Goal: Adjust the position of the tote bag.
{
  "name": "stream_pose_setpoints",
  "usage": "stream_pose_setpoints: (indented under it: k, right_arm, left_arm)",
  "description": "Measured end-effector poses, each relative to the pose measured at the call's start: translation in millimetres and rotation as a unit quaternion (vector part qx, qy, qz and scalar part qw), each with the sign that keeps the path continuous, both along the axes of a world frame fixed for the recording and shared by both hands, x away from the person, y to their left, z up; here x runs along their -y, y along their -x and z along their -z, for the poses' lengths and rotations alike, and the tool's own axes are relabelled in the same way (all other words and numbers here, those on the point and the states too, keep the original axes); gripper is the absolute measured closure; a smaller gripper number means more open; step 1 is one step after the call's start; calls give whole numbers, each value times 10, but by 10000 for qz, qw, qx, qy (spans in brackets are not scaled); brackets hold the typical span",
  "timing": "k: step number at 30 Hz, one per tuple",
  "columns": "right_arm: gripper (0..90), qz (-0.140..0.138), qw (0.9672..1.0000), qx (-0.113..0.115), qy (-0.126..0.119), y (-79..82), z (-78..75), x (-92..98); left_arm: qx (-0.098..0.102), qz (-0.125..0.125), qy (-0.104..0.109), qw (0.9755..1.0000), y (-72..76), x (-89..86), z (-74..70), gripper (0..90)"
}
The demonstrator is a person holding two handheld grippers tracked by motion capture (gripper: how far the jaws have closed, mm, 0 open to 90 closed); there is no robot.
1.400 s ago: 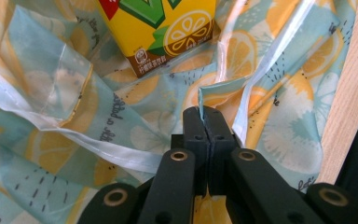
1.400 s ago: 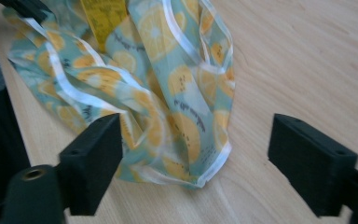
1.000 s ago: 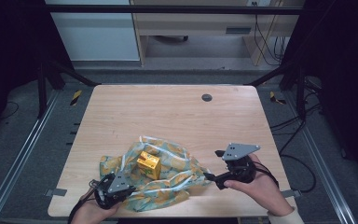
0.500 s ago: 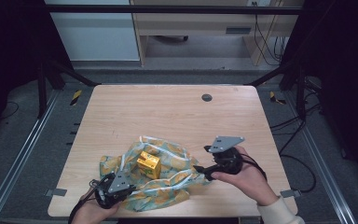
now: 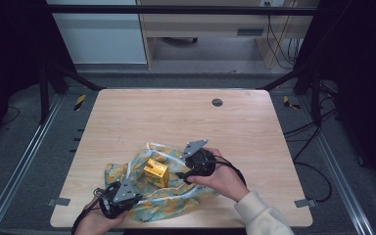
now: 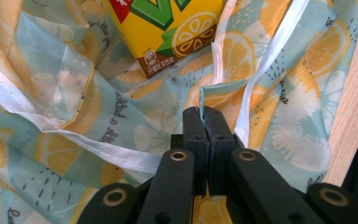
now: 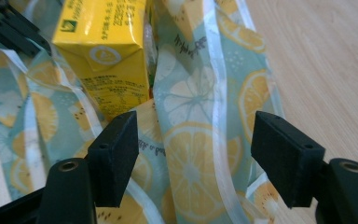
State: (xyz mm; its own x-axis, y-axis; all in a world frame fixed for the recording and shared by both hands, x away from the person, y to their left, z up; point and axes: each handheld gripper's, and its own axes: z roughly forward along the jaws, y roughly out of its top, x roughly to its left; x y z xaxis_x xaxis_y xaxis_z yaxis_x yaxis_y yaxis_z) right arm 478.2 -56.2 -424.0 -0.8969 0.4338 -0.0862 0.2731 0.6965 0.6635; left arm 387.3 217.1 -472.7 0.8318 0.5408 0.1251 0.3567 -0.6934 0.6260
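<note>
Lemon-print cloth bag (image 5: pixel 156 188) lies crumpled at the near edge of the surface (image 5: pixel 176 117), a yellow juice carton (image 5: pixel 156 171) standing on it. Left tongs (image 6: pixel 204 122) clenched on a fold of the bag. Right tongs (image 7: pixel 193 140) have just been closing — pads straddle a bag strap, not yet pressing it.

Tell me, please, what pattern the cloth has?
Lemon slices on pale blue cloth, clearest in the right gripper view.
</note>
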Motion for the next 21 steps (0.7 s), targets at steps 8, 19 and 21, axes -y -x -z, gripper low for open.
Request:
stream_pose_setpoints:
  k: [8,19,21]
  right_arm:
    - [585,-89,9978,-164,638,-146,154,-101]
    - [890,197,9998,-15,-76,-460,-192,-86]
    - [890,307,9993,-29,-220,-549,-262,-103]
  left_arm:
    - [-118,116,56,9998,0,9,10,897]
    - [136,47,-54,9999,-1,6,-21,898]
    - [151,48,-105,9998,-5,9,-15,897]
